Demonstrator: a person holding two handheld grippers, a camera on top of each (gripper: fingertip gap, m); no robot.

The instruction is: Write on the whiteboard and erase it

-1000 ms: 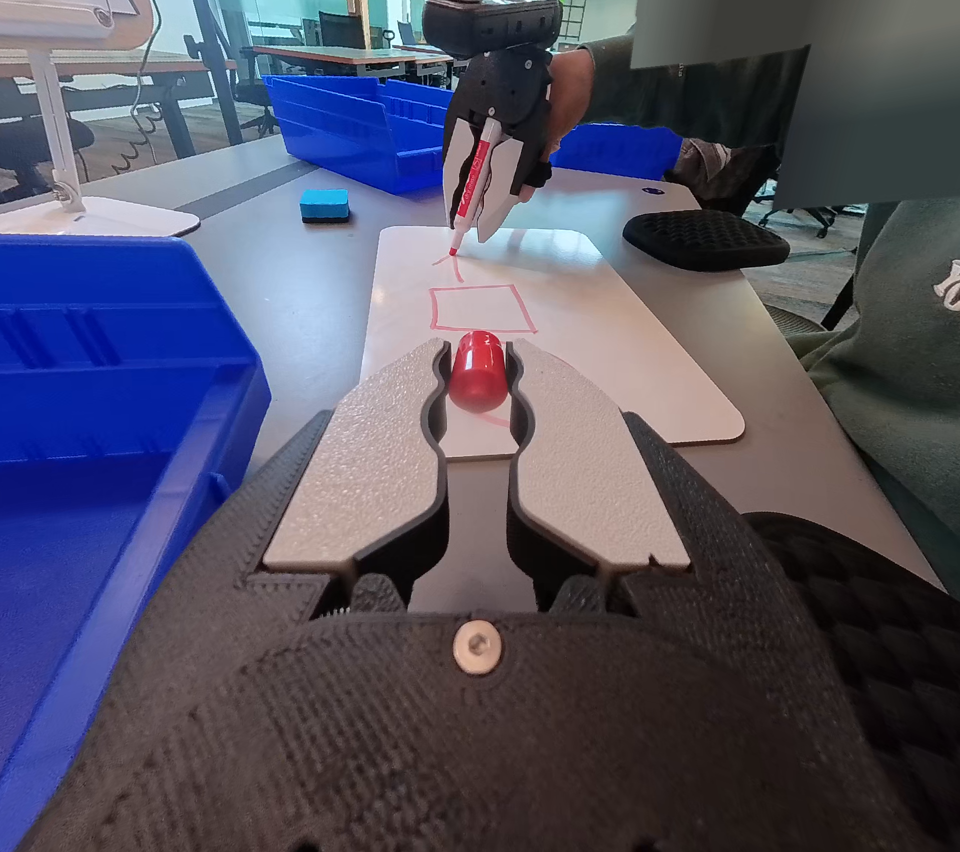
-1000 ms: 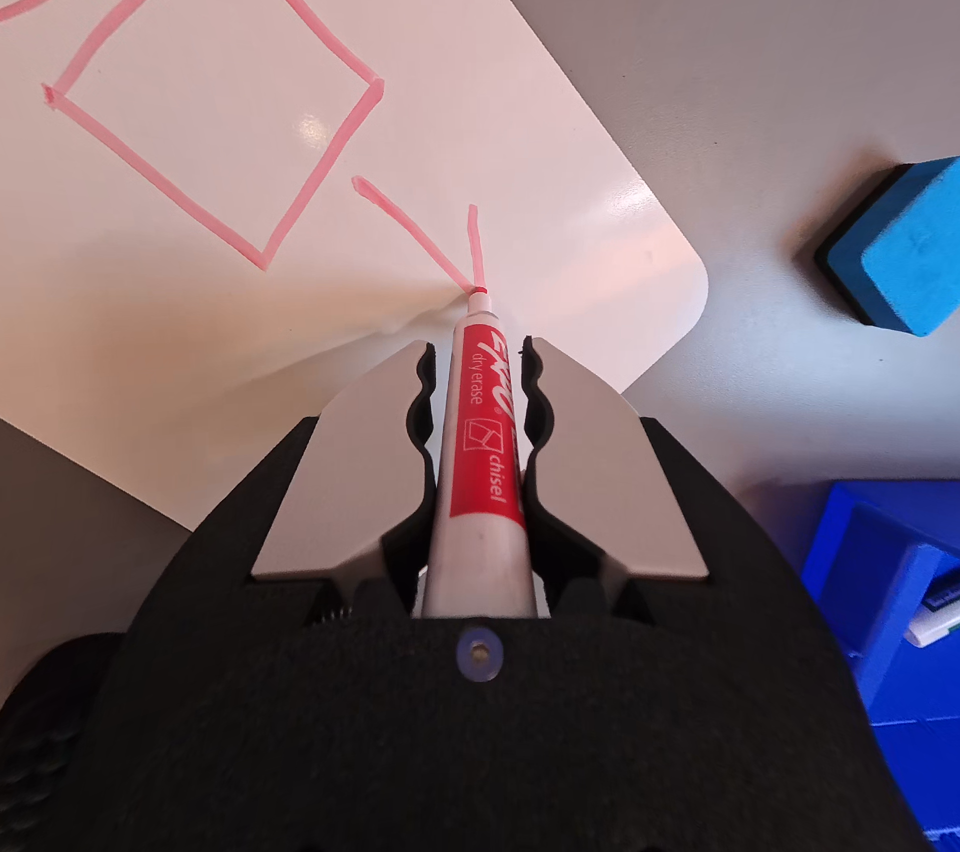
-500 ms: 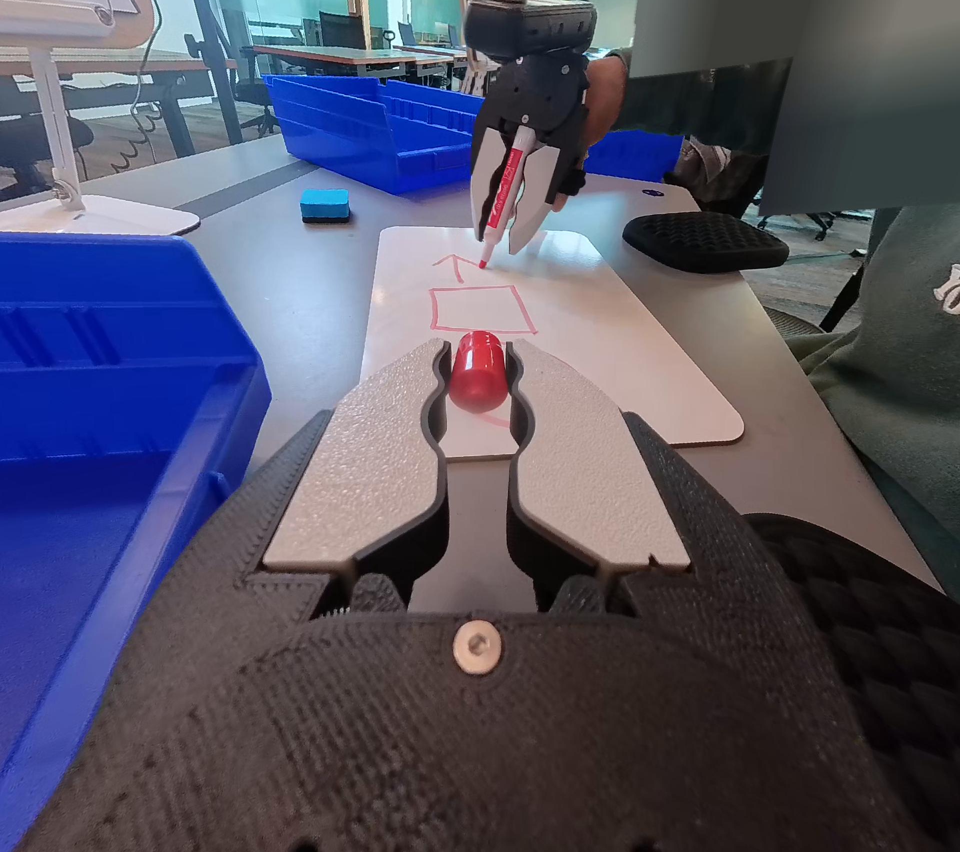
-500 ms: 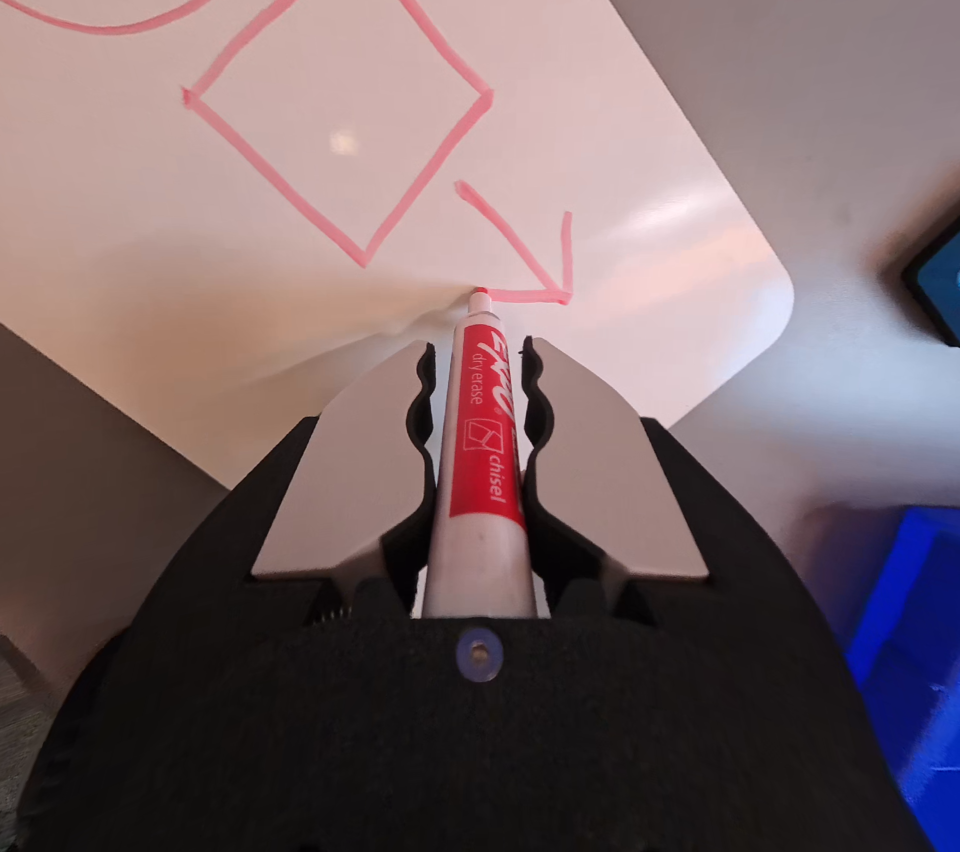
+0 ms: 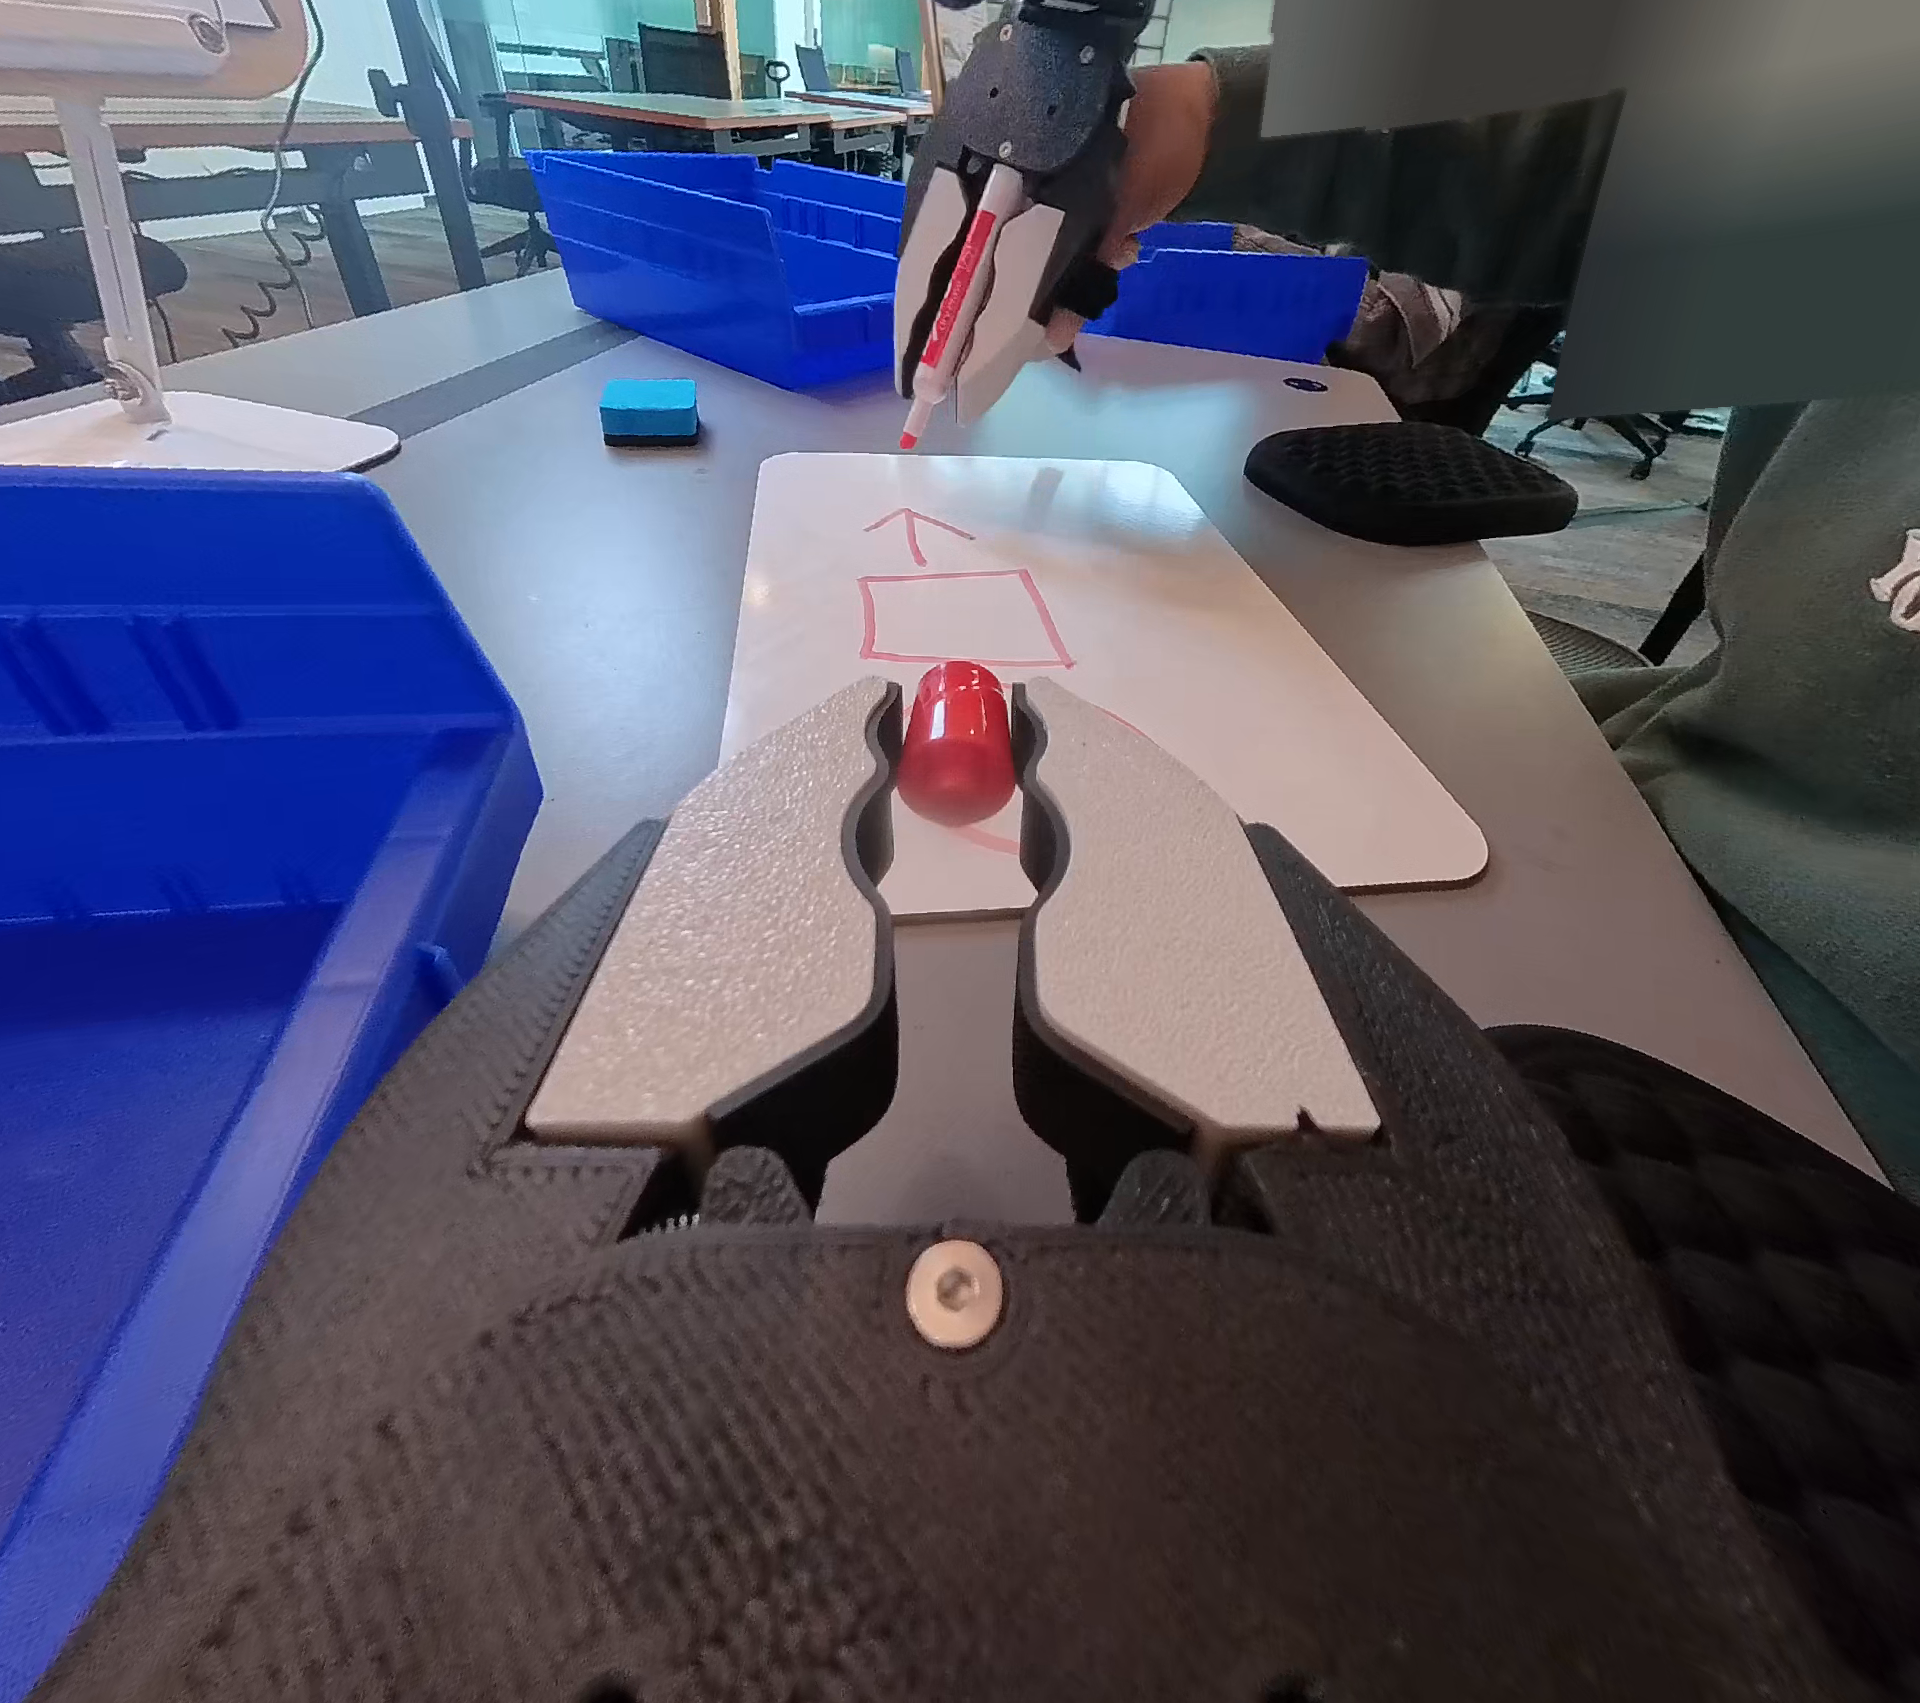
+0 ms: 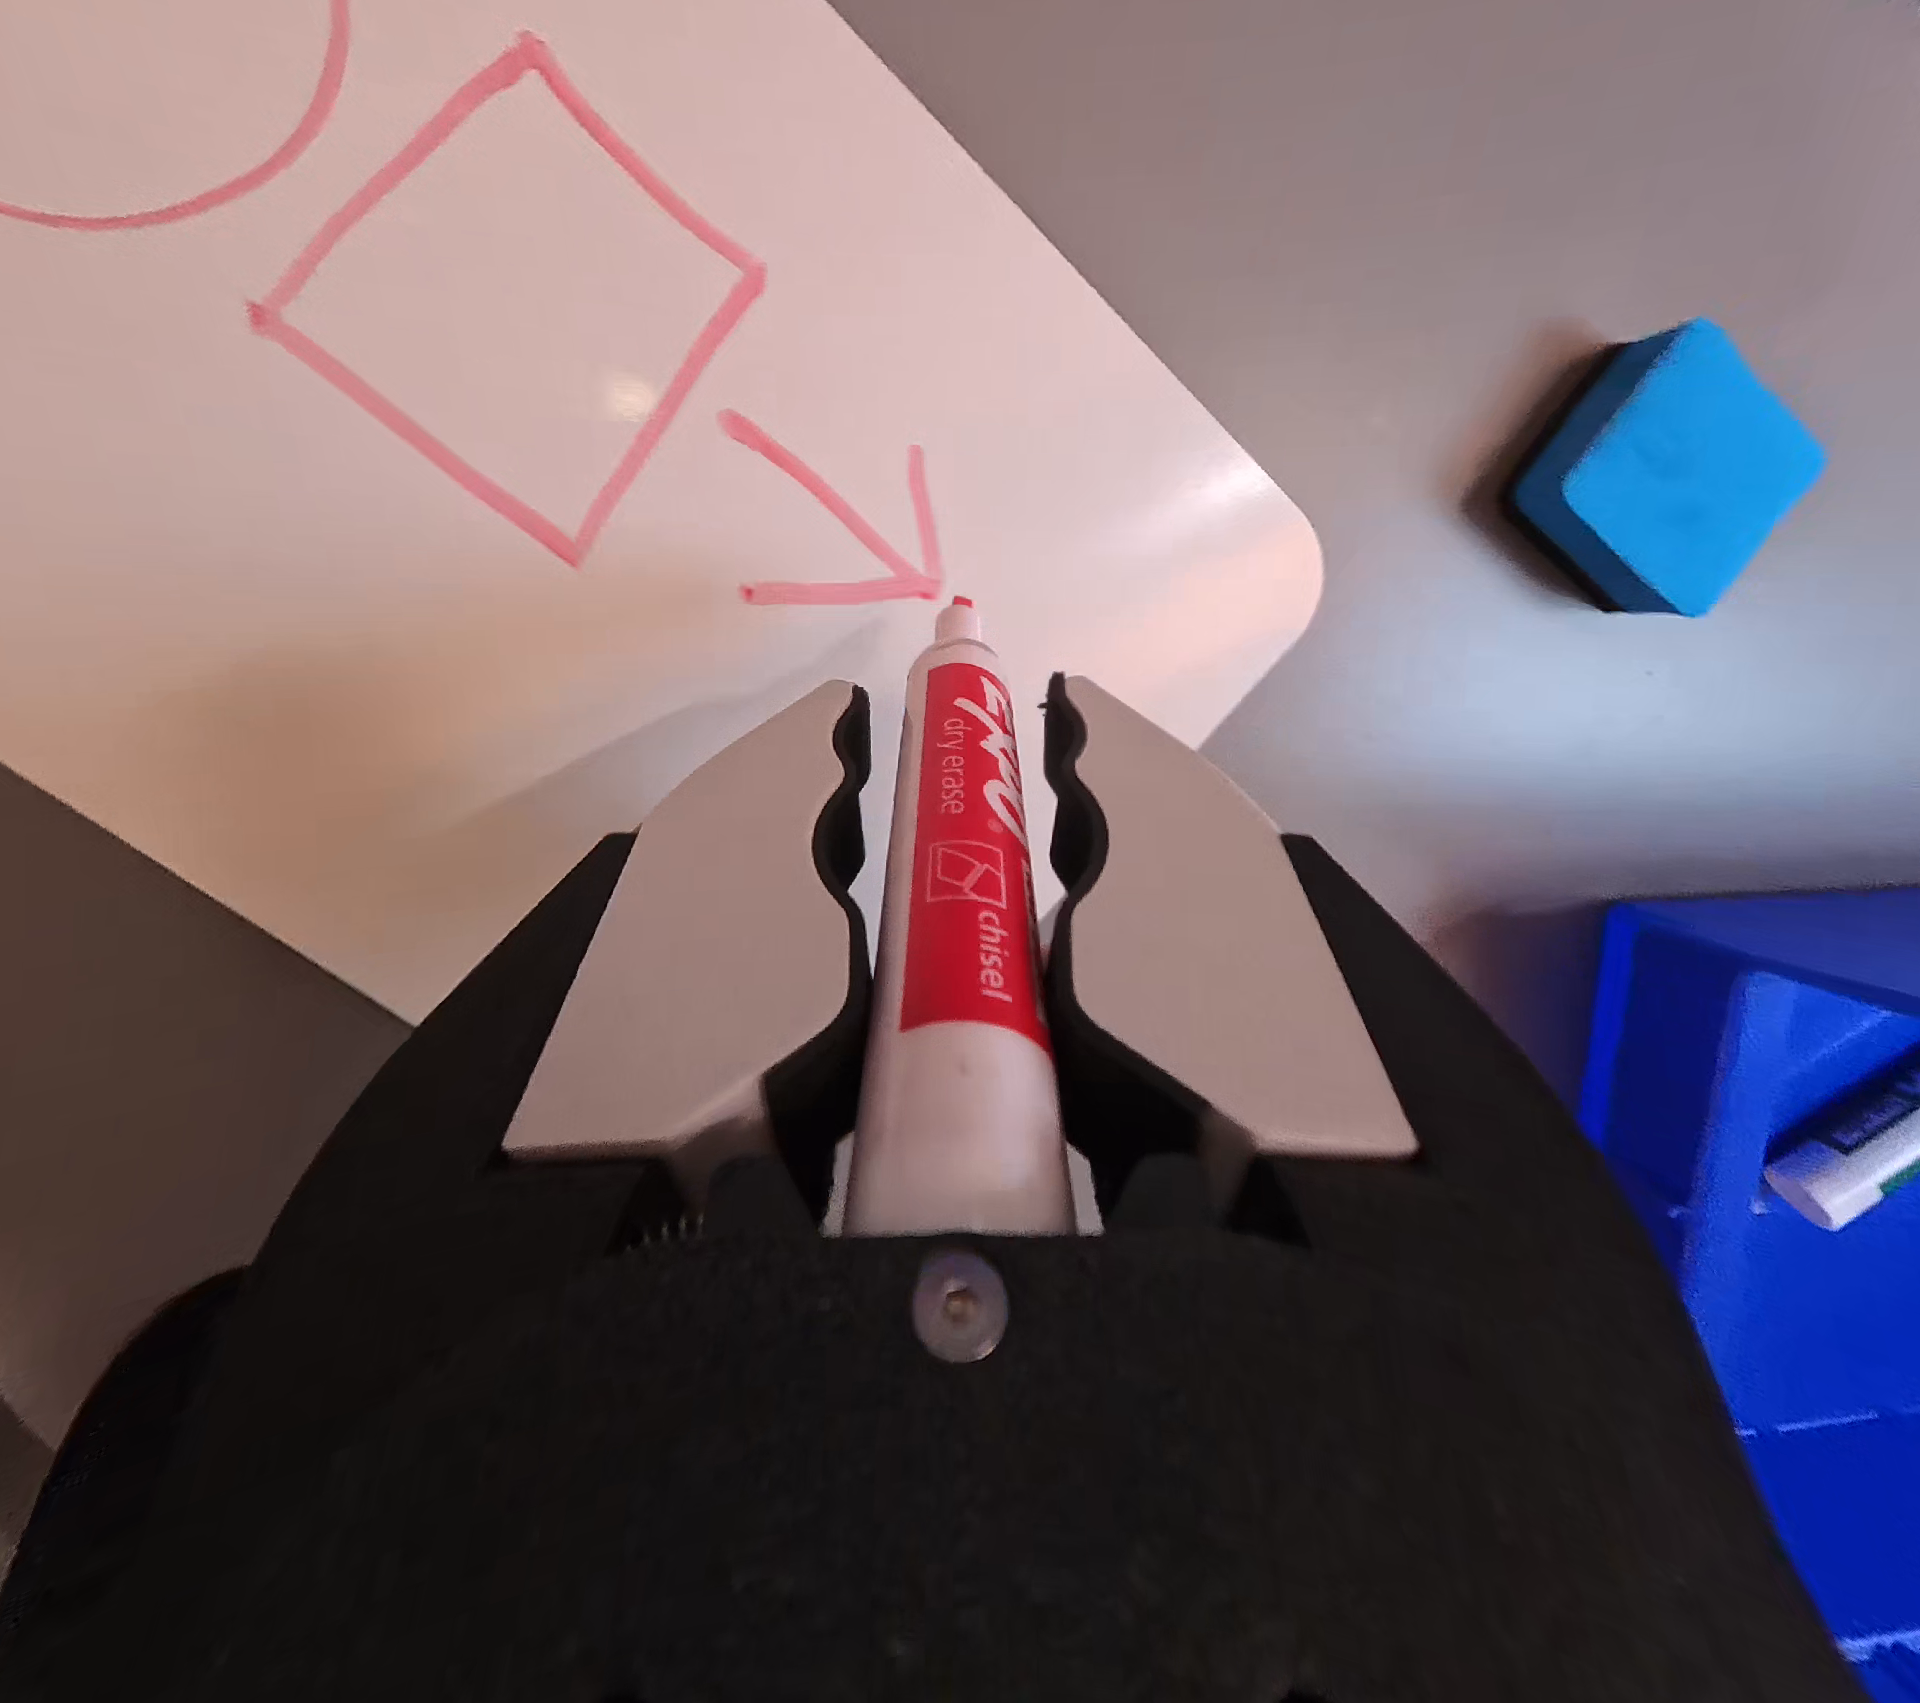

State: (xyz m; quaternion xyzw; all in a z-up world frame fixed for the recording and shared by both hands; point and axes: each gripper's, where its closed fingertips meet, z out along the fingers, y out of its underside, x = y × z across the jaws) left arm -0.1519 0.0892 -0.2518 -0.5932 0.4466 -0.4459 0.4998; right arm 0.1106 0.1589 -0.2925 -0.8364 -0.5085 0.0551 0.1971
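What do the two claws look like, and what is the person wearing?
Both the left claw and the right claw have a rough black plastic body, a silver screw in the middle, and two flat pale grey fingers with wavy black inner edges. No cables show. The person wears a dark green top with a small white mark.
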